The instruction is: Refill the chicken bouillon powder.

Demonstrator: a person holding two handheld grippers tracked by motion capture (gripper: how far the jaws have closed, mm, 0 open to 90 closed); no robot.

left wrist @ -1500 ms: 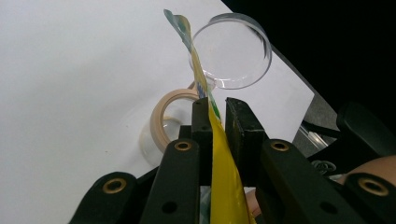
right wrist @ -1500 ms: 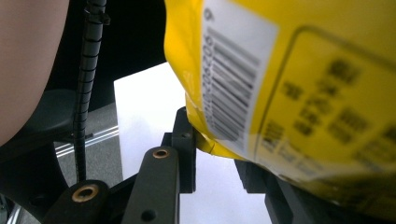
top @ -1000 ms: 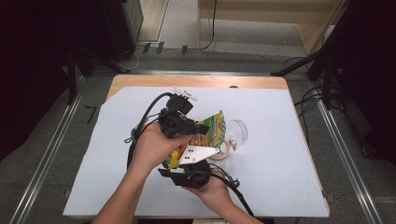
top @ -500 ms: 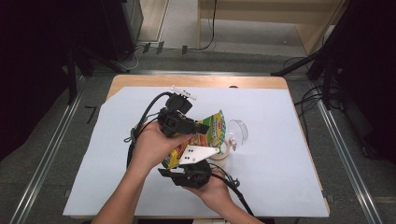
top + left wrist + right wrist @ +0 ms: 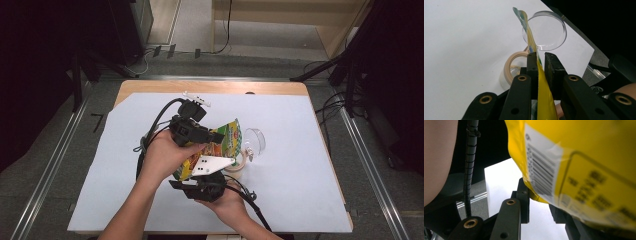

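Observation:
A yellow snack bag (image 5: pixel 226 141) is held up over the table between my two grippers. My left gripper (image 5: pixel 216 136) comes from the left and is shut on the bag's thin upper edge (image 5: pixel 541 95), which runs up between its jaws (image 5: pixel 539 56). My right gripper (image 5: pixel 201 176), under its grey plate, sits below and nearer the person. Its jaws (image 5: pixel 539 197) close on the bag's lower corner beside the barcode (image 5: pixel 541 170). A hand holds each gripper.
A clear round dish (image 5: pixel 255 140) (image 5: pixel 546 30) lies just right of the bag. A roll of beige tape (image 5: pixel 239 167) (image 5: pixel 510 68) rests beside it on the white sheet (image 5: pixel 300 175) covering the wooden table (image 5: pixel 210 87). Cables trail from both grippers.

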